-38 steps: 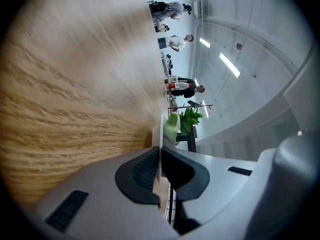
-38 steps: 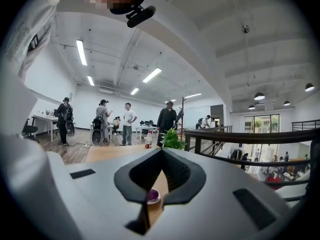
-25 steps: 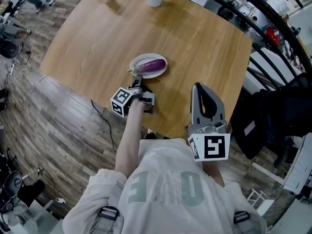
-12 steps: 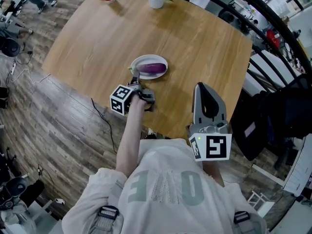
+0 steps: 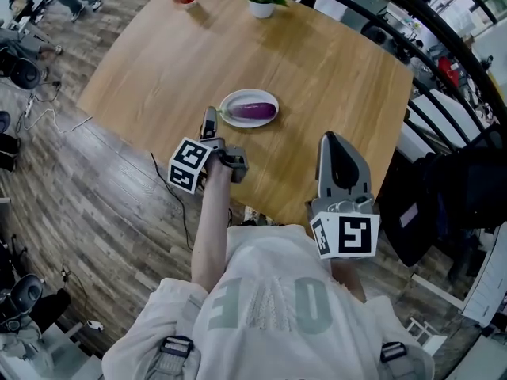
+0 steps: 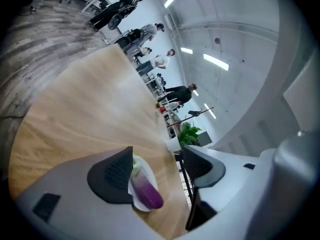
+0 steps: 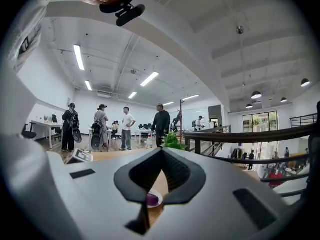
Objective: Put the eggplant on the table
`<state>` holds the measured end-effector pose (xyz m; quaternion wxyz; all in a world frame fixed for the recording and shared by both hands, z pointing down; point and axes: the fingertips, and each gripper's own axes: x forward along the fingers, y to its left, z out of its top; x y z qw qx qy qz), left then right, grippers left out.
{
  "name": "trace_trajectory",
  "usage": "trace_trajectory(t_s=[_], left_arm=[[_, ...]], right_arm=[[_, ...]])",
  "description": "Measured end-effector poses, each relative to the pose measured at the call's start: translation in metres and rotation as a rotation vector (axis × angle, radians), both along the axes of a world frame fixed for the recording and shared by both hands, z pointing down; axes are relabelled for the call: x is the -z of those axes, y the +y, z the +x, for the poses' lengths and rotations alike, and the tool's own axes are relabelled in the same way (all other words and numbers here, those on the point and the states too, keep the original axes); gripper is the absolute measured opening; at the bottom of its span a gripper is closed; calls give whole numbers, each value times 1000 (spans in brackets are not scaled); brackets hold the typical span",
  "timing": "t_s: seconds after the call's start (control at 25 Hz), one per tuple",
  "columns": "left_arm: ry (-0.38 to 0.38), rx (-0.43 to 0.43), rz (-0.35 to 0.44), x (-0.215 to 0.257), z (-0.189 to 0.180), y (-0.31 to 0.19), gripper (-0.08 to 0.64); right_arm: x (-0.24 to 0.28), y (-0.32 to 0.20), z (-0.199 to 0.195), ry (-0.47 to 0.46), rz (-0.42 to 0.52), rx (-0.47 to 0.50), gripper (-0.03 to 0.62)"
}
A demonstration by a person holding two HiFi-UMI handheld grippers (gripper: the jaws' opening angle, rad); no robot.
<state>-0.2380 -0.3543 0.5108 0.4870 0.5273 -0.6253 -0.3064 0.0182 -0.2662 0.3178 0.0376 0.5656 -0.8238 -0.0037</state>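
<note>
The left gripper [image 6: 157, 165], jaws opening with nothing between them, hangs just short of the plate [image 5: 266, 96], apparently lining up a grasp. The right gripper [image 7: 161, 153] waits closed and empty over the table's [image 5: 317, 62] near edge. The eggplant [image 5: 253, 110] lies flat on the plate mid-table, its long axis roughly along that edge, stem end toward the left gripper.

Head camera looks steeply down on the wooden table [image 5: 317, 62] from above the person. Left gripper [image 6: 157, 154] camera, rolled and close, sights between opening jaws with the eggplant [image 6: 148, 195] on its plate [image 6: 141, 170] just beyond. Right gripper [image 7: 161, 151] camera looks level from farther back, with the same plate and potted plant [image 7: 172, 140] beyond its closed tips.
</note>
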Motion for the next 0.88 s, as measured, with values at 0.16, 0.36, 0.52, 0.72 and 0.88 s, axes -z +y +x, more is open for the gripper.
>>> trace_trajectory(t_s=[0.16, 0.36, 0.52, 0.72, 0.88], left_arm=[[-268, -17, 207, 95, -11, -1, 298], [-955, 65, 480, 216, 2, 24, 298], [-1297, 15, 650, 275, 46, 51, 298], [-1475, -42, 700, 297, 84, 70, 296], [-1521, -112, 726, 295, 106, 81, 176]], right_arm=[[9, 1, -5, -27, 22, 15, 17], [18, 2, -16, -51, 48, 57, 17], [28, 4, -26, -78, 84, 99, 17], [31, 7, -42, -94, 94, 136, 17], [30, 13, -56, -83, 93, 174, 17]])
